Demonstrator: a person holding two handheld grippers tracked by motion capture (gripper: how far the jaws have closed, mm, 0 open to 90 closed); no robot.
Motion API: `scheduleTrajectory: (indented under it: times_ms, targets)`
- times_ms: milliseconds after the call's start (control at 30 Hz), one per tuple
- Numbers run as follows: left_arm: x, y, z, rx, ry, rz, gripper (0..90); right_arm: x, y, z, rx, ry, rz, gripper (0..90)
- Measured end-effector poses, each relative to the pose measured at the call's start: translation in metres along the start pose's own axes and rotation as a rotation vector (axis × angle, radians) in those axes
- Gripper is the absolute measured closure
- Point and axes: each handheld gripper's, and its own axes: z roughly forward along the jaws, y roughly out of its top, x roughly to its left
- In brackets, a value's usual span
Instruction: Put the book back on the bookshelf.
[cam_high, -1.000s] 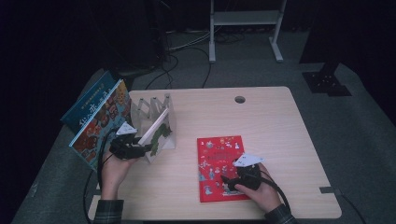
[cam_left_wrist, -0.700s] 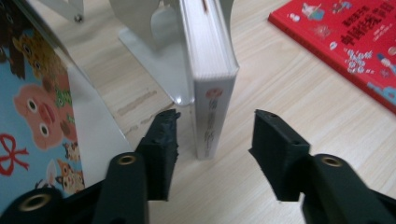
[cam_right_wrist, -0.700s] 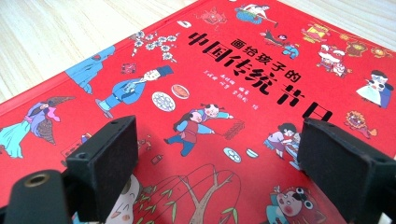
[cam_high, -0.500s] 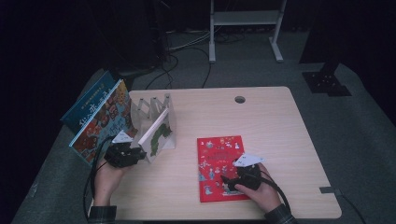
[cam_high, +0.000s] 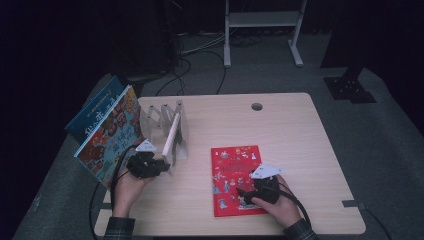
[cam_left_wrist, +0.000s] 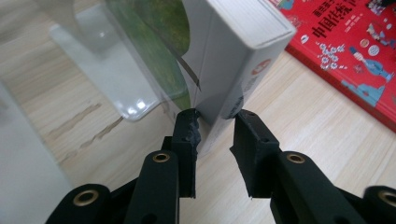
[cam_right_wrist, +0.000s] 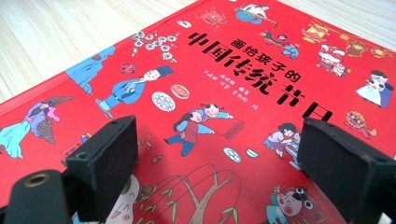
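A thick white book stands on edge in a clear rack at the table's left. My left gripper holds that book's near lower corner; its jaws have just been closing, and both pads now sit against the book's sides. A red picture book lies flat right of the middle. My right gripper hovers open over its near half, and in the right gripper view the cover shows between the wide jaws with nothing gripped.
Two large picture books lean at the table's left edge beside the rack. A cable hole sits near the far edge. A white stand and cables lie on the floor beyond. Bare tabletop spreads to the right.
My left gripper has moved a little down the picture and closed on the white book, which has swung from a lean showing its green cover to nearly edge-on. The right hand has kept still.
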Motion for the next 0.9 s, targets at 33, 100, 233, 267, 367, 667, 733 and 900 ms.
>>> scheduleTrajectory:
  times_ms: [33,100,233,267,367,667,733,900]
  targets:
    - [-0.001,0.001,0.002,-0.002,0.001,-0.001,69.5,0.000,0.000,0.000,0.000,0.000,0.000,11.6]
    - [-0.002,0.005,0.005,-0.002,-0.007,0.004,69.4,0.000,0.000,0.000,0.000,0.000,0.000,11.6]
    - [-0.003,0.011,0.011,-0.008,-0.012,0.002,69.2,0.000,0.000,0.000,0.000,0.000,0.000,11.6]
    - [-0.003,0.012,0.012,-0.012,-0.013,0.000,69.3,0.000,0.000,0.000,0.000,0.000,0.000,11.6]
    - [-0.002,0.014,0.015,-0.014,-0.012,-0.009,69.3,0.000,0.000,0.000,0.000,0.000,0.000,11.6]
    - [-0.004,0.020,0.018,-0.006,-0.031,-0.004,69.0,0.000,0.000,0.000,0.000,0.000,0.000,11.6]
    - [-0.006,0.022,0.020,-0.011,-0.044,0.004,69.1,0.000,0.000,0.000,0.000,0.000,0.000,11.6]
    - [-0.009,0.028,0.022,-0.036,-0.077,-0.004,69.9,0.000,0.000,0.000,0.000,0.001,-0.001,11.6]
